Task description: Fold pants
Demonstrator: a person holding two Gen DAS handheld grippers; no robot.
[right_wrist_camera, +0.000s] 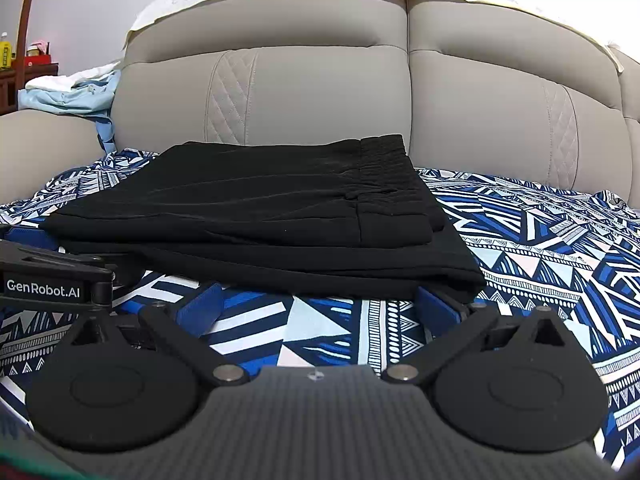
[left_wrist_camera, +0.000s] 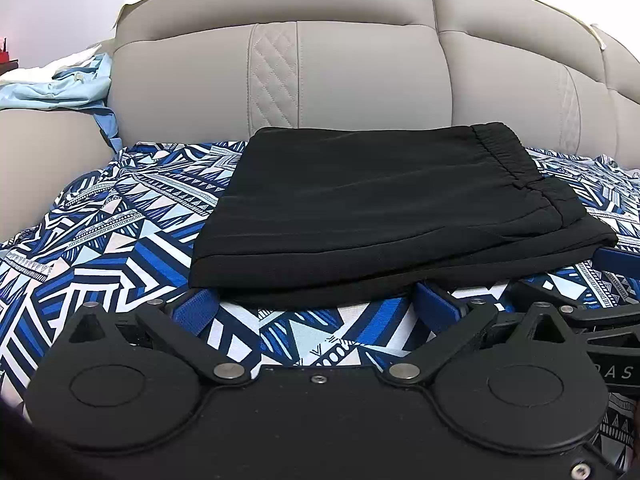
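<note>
The black pants lie folded in a compact stack on the blue patterned sheet, elastic waistband on the right side. My left gripper is open just in front of the stack, and its blue fingertips reach the near hem with only sheet between them. In the right wrist view the same pants sit ahead and slightly left. My right gripper is open too, low at the near edge, holding nothing. The left gripper's body shows beside it on the left.
A beige padded sofa backrest rises right behind the pants. Light blue and white clothes are heaped on the left armrest. A wooden shelf with a bottle stands far left. Patterned sheet spreads to the right.
</note>
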